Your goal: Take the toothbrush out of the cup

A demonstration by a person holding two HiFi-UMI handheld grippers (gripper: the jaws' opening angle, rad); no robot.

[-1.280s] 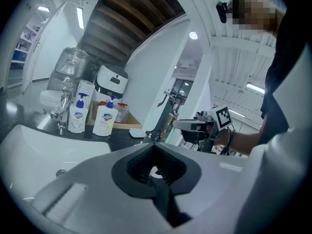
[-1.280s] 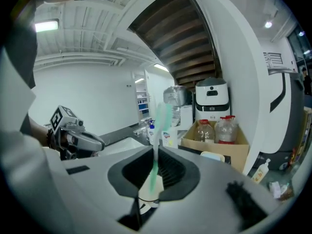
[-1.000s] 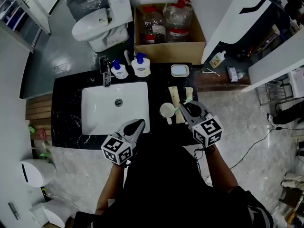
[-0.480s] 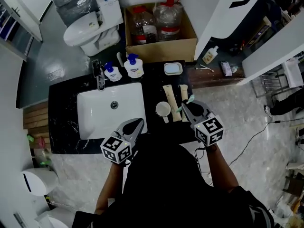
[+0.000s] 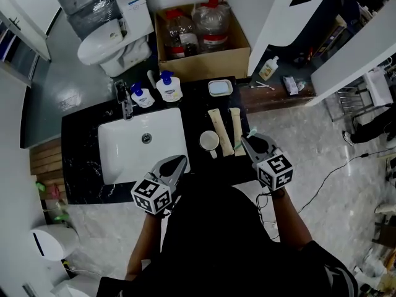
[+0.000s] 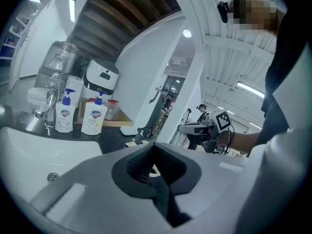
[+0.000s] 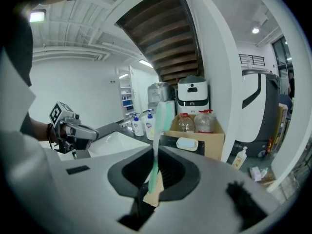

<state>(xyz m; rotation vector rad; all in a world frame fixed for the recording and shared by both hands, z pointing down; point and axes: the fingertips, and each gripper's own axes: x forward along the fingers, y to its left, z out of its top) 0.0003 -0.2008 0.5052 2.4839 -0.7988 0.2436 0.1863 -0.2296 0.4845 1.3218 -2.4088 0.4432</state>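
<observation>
Black counter (image 5: 83,161) — inset sink (image 5: 124,148), two soap bottles (image 5: 168,87), cup (image 5: 209,141), dish (image 5: 220,88), beige tubes (image 5: 221,132)

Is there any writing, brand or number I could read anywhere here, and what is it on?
No text reads clearly.
Two white pump soap bottles: blue-and-red label logos, too blurred to read.
White appliance behind them: dark front badge, too small.
Clear plastic water jugs: red labels, too small.

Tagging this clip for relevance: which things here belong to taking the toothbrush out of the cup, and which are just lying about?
In the job: pale green plastic toothbrush, clamped in right gripper; round white cup.
Lying about: two white pump bottles; pale blue soap dish; two long beige packs; cardboard box.
</observation>
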